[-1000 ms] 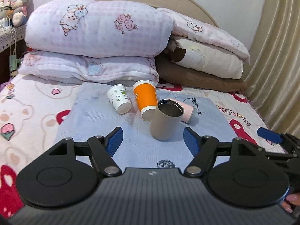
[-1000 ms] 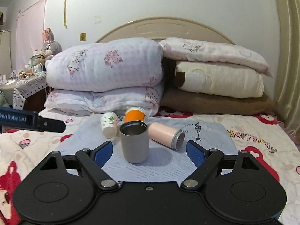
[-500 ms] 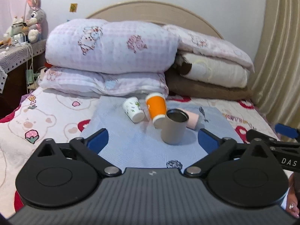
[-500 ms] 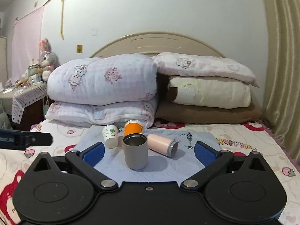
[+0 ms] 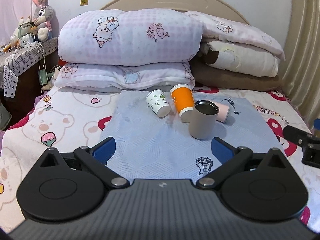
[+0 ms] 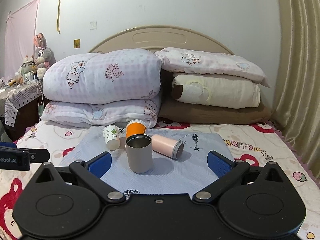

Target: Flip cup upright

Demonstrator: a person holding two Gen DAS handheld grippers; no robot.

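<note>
While both tongs hang wide open and empty, left gripper (image 5: 163, 148) and right gripper (image 6: 159, 163) short of grey tumbler (image 6: 139, 153), already upright on blue mat (image 6: 200, 172). Pink cup (image 6: 167, 145) lying on its side just right of tumbler, mouth facing forward. Probably rigid, smooth, light, prone to rolling; best pinched mid-barrel. White cup (image 6: 111, 137) and orange cup (image 6: 135, 127) behind tumbler, both tipped

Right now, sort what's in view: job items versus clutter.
Job: grey cup upright; pink cup, white cup, orange cup tipped over; left gripper and right gripper, both open.

Clutter: pillows, plush rabbit, curtain.
</note>
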